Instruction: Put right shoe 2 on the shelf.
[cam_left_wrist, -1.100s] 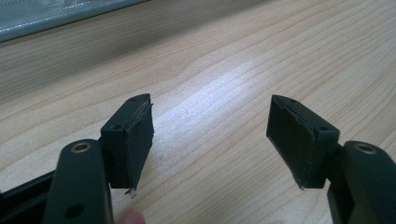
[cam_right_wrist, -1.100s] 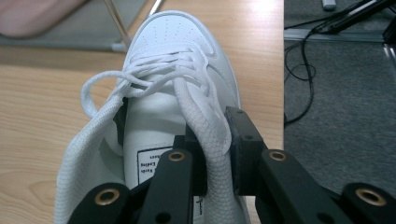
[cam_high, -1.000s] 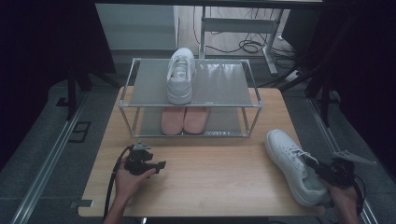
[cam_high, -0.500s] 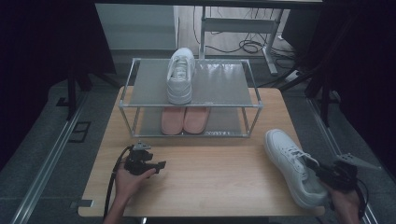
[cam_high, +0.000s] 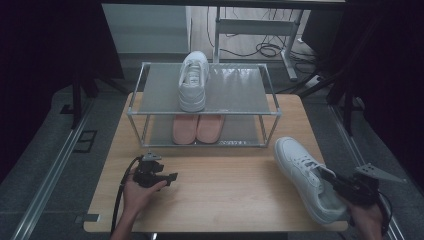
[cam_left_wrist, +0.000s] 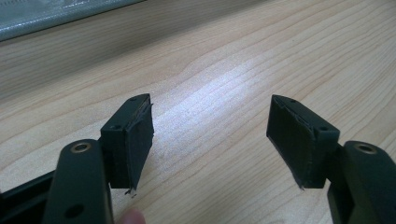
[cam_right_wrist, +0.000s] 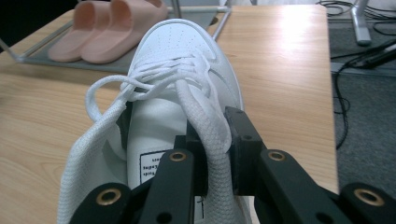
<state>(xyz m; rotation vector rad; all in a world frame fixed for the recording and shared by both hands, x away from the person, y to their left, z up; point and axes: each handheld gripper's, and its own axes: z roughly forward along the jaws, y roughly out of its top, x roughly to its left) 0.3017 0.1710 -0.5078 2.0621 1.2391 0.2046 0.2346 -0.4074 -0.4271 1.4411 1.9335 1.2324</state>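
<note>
Right gripper (cam_right_wrist: 215, 154) clamping white sneaker (cam_right_wrist: 177, 93) collar, left gripper (cam_left_wrist: 210, 140) spread

A lab – black curtains (cam_high: 45, 60), floor cables (cam_high: 260, 49), rig frame (cam_high: 250, 25).

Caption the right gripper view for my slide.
Right gripper clamps the white sneaker's collar, pink slides on the rack behind.
</note>
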